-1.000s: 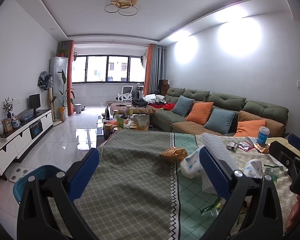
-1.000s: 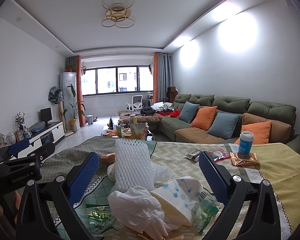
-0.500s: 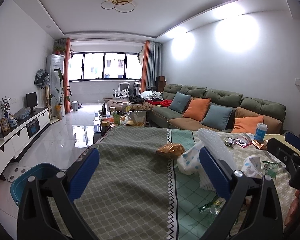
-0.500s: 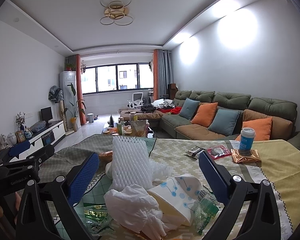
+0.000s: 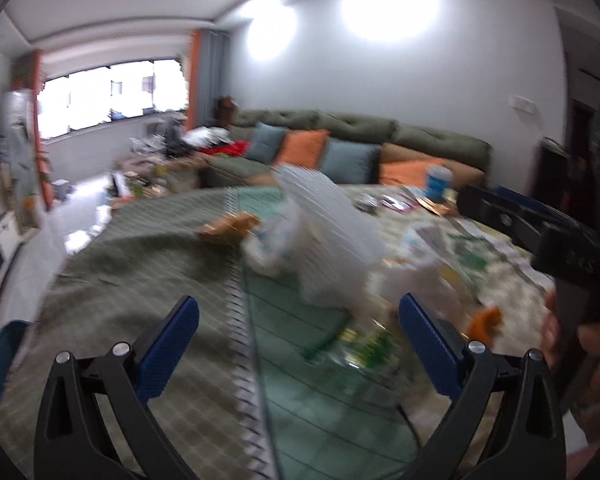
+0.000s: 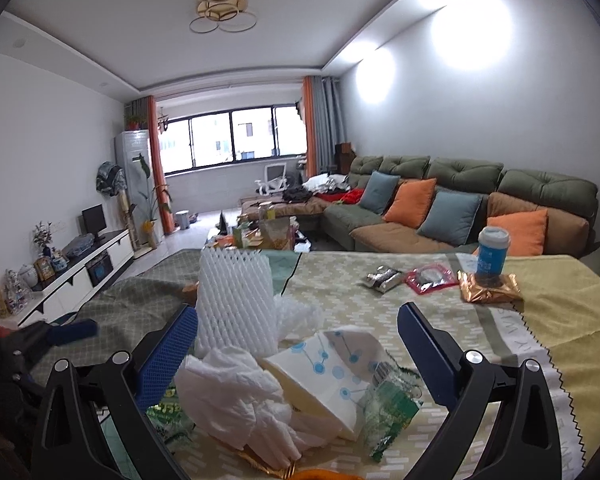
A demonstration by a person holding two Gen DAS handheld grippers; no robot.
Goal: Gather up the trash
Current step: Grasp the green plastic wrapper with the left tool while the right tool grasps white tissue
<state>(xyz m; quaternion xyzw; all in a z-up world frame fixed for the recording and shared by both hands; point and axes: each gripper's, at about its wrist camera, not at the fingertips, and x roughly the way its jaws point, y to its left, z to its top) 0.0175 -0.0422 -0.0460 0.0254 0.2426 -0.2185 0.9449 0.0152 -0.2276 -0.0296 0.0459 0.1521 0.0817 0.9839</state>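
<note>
left wrist: left gripper (image 5: pixel 298 314) is being held with fingers apart, nothing clamped | trash (image 5: pixel 328 240) is being blurred mid-table (image 5: pixel 140 248), white foam netting alone discernible | right wrist: right gripper (image 6: pixel 298 330) is being held spread over crumpled white tissue (image 6: pixel 236 396), foam net (image 6: pixel 236 300), green wrapper (image 6: pixel 392 404) | lower pile is being cut off at the frame edge

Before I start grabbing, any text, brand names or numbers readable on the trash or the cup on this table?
None can be read.
Blue and white cup: label print too small.
Green wrapper: print crumpled, unreadable.
Red packet and gold packet: no legible text.
Tablecloth border: marks, unreadable.
Left wrist view: motion-blurred throughout.
</note>
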